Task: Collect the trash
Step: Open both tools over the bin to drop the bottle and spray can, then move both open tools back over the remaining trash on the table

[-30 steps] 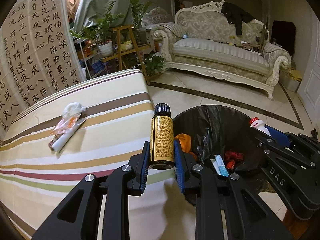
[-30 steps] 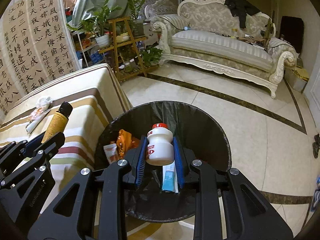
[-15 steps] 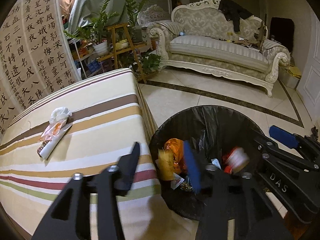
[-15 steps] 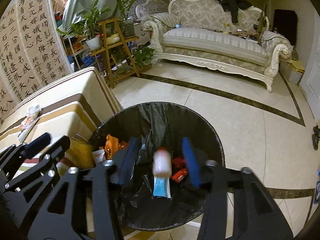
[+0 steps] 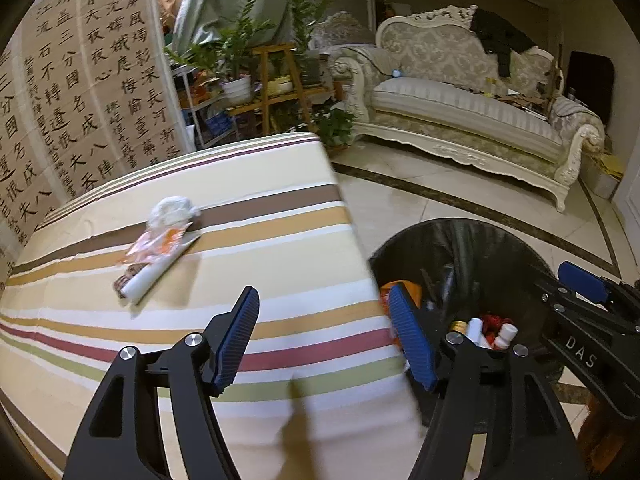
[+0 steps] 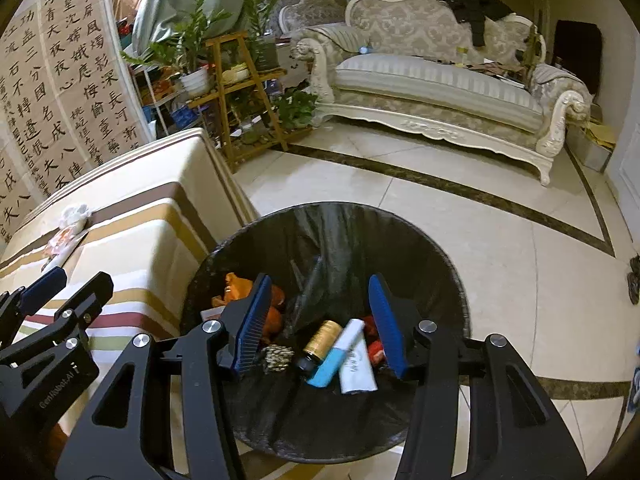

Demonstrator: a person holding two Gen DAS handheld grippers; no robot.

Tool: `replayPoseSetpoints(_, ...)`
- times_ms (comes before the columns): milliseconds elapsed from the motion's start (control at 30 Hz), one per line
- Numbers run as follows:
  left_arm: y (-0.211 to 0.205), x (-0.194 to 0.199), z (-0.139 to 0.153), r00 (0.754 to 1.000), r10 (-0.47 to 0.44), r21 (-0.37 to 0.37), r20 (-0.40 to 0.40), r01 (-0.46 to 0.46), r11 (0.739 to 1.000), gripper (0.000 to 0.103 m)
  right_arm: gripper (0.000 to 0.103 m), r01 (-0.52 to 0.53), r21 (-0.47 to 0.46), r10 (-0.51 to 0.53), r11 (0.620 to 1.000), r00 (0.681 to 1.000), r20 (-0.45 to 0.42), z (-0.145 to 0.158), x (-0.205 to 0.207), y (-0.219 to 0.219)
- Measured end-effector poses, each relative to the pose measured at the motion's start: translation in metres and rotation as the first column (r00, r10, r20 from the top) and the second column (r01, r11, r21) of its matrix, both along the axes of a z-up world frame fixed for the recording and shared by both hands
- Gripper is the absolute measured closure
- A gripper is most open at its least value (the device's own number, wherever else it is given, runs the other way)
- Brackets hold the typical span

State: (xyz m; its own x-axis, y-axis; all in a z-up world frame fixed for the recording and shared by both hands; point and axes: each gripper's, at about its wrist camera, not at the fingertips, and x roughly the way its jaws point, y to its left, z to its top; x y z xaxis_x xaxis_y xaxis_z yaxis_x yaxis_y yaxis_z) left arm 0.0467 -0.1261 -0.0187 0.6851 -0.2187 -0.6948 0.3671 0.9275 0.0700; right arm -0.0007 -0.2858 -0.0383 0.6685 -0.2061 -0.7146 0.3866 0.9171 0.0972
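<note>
Both hands are standing empty over the trash bin (image 6: 448, 280), and that is the change from a second ago: then the left gripper (image 5: 324, 340) was clamped on a brown bottle with a gold label, and the right gripper (image 6: 316, 324) on a small white bottle with a red cap. Now the gold-labelled bottle (image 6: 320, 338) is lying on its side in the bottom of the black-lined bin, beside a white and blue tube (image 6: 340, 354), and in the left wrist view the white bottle (image 5: 506, 334) is resting among the red and orange scraps.

The left gripper's fingers (image 5: 236, 340) have just been opening and are now spread wide with nothing between them; they are hanging over the edge of the striped bench (image 5: 280, 264), with the bin just to their right. The right gripper's fingers (image 6: 386, 326) have also just been opening, are standing well apart and holding nothing, and are hanging directly over the bin's mouth.

So both drops look done, and this pair of items is collected. What is left, as far as I can see, is lying on the bench well away from the bin: a crumpled white tissue (image 5: 174, 210), touching an orange-and-white wrapper (image 5: 158, 242), which is lying on a rolled white paper (image 5: 154, 276). I would expect one hand to be heading back there; thin crumpled things like these will likely need a careful pinch.
</note>
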Motion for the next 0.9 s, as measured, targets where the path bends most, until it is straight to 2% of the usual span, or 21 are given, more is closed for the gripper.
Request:
replayPoseSetpoints(533, 0.084, 0.033, -0.004, 0.983, 0.183, 0.016, -0.012, -0.183, 0.983, 0.036, 0.053, -0.149, -0.003, 0.149, 0.989, 0.989, -0.016, 0.002, 0.036, 0.060)
replayPoseSetpoints(900, 0.155, 0.055, -0.008, 0.938, 0.344, 0.012, -0.030, -0.344, 0.939, 0.036, 0.053, -0.240, 0.003, 0.240, 0.971, 0.970, -0.030, 0.005, 0.059, 0.099)
